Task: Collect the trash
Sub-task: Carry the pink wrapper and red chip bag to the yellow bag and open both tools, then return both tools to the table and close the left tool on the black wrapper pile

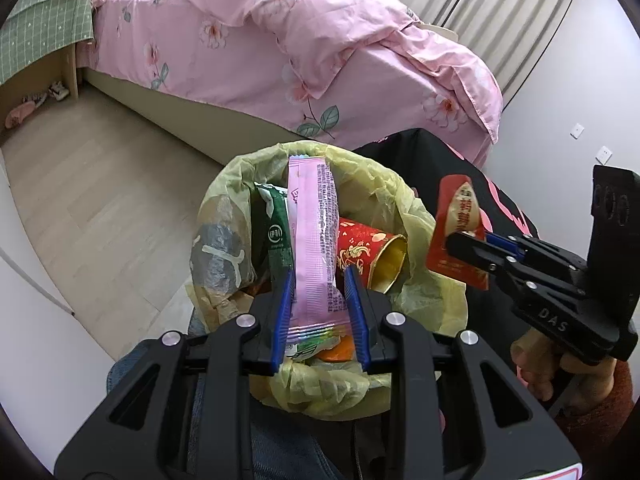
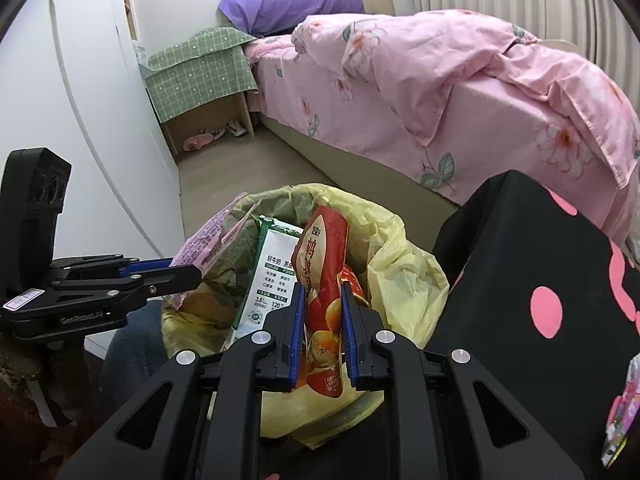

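A trash bin lined with a yellow bag [image 1: 420, 216] [image 2: 404, 256] stands on the floor by the bed. Inside lie a green milk carton [image 1: 276, 236] [image 2: 272, 276] and a red and gold tube [image 1: 368, 252]. My left gripper [image 1: 318, 280] is shut on a long pink wrapper [image 1: 316, 236] and holds it over the bin; it also shows in the right wrist view [image 2: 208, 240]. My right gripper [image 2: 322, 292] is shut on a red snack packet [image 2: 324, 264], also over the bin, and the packet shows in the left wrist view [image 1: 456, 220].
A bed with a pink floral quilt [image 1: 320, 48] [image 2: 460, 80] runs behind the bin. A black cloth with pink dots [image 2: 540, 300] covers something at the right. A nightstand under a green checked cloth [image 2: 200, 68] has shoes [image 2: 236, 130] beneath. White wall at the left.
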`<state>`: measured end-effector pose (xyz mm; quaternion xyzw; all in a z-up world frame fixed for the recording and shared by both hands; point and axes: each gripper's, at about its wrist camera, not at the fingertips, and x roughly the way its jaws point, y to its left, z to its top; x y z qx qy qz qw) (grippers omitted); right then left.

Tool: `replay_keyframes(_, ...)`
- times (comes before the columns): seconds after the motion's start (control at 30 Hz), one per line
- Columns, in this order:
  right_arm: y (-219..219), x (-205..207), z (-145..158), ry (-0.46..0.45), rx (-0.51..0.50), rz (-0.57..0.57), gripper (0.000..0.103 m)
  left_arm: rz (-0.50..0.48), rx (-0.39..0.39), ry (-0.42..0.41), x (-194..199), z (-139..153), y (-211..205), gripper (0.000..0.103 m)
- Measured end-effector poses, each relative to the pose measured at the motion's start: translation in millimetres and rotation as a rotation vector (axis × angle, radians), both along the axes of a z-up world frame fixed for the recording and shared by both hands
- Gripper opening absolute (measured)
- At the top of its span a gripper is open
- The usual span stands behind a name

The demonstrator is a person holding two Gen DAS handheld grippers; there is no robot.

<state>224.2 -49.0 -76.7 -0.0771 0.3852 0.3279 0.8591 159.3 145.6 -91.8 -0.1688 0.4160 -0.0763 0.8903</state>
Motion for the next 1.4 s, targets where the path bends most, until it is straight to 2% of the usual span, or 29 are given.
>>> replay_keyframes(0.13,-0.9,5.0,-5.0,0.011,0.007,0.003,0.018,-0.001,-0.03,-0.003,5.2,-2.0,2.4,0.026)
replay_keyframes(0.17,-1.6,4.7,-5.9,0.007,0.006,0.001,0.019,0.0,-0.046,-0.007,6.0,-1.6,3.7,0.03)
replay_keyframes(0.23,-3.9,4.9,-8.0,0.007,0.016,0.001,0.024,0.0,-0.066,-0.017,6.8,1.1,5.4,0.036)
replay_keyframes(0.27,-6.0,5.1,-9.0,0.013,0.028,0.002,0.032,0.004,-0.063,-0.029,6.1,4.3,6.2,0.041)
replay_keyframes(0.3,-7.2,4.5,-9.2,0.017,0.039,0.003,0.036,0.01,-0.058,-0.038,5.4,6.8,6.2,0.044)
replay_keyframes(0.37,-12.8,3.1,-8.6,0.025,0.066,0.004,0.039,0.025,-0.048,-0.054,4.1,12.9,7.0,0.05)
replay_keyframes(0.53,-29.0,-4.7,1.8,0.01,0.097,0.003,0.046,0.103,-0.043,-0.103,-3.9,34.4,13.2,0.054)
replay_keyframes(0.6,-35.3,-8.0,8.2,-0.008,0.106,0.001,0.059,0.127,-0.051,-0.126,-6.8,43.8,15.1,0.055)
replay_keyframes(0.73,-38.4,-9.7,20.9,-0.042,0.128,0.002,0.06,0.191,-0.076,-0.191,-14.8,64.8,19.8,0.055)
replay_keyframes(0.87,-51.5,-13.3,33.2,-0.072,0.145,-0.021,0.06,0.191,-0.058,-0.197,-18.2,77.5,16.4,0.055)
replay_keyframes(1.03,-93.9,-27.8,46.8,-0.086,0.162,-0.079,0.06,0.13,-0.031,-0.226,-22.1,90.6,-2.4,0.056)
replay_keyframes(1.13,-123.2,-45.7,53.1,-0.136,0.106,-0.12,0.06,0.064,-0.02,-0.247,-19.2,94.8,-26.8,0.056)
replay_keyframes(1.27,-179.6,-74.8,59.1,-0.223,0.04,-0.219,0.06,-0.072,0.007,-0.294,-12.1,96.6,-81.5,0.056)
replay_keyframes(1.4,-249.2,-94.2,59.6,-0.23,0.027,-0.361,0.06,-0.259,0.002,-0.305,-3.6,92.5,-143.4,0.056)
